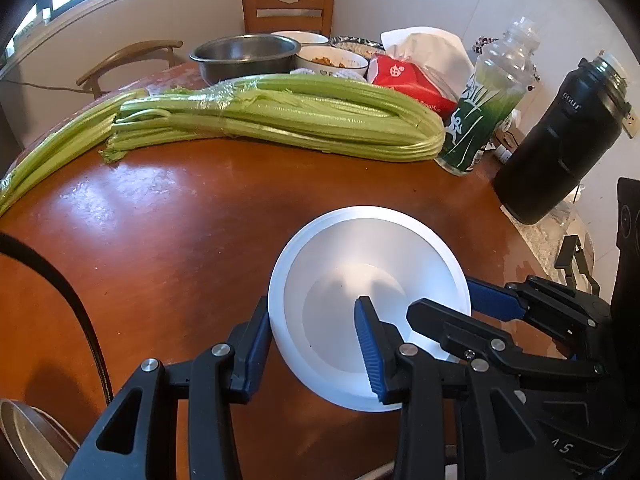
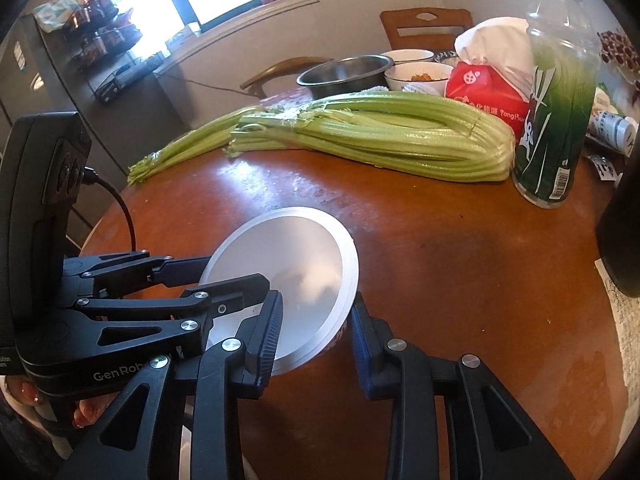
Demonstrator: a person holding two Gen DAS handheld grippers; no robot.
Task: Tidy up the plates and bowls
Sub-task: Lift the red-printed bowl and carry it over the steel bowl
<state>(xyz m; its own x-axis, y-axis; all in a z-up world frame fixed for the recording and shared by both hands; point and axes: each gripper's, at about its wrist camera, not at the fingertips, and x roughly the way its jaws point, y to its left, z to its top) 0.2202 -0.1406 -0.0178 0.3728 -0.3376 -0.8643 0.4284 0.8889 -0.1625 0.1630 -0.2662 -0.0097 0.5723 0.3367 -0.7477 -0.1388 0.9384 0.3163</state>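
cut off: metal pan [image 1: 28, 440] | hidden: bowl [image 2: 288, 280] base

Both grippers' [image 1: 316, 344] [image 2: 316, 328] jaws clamped

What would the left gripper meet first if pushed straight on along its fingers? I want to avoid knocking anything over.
The left gripper is shut on the rim of the white bowl, so that goes first. Past it lies bare table, then probably the celery, though depth is unclear.
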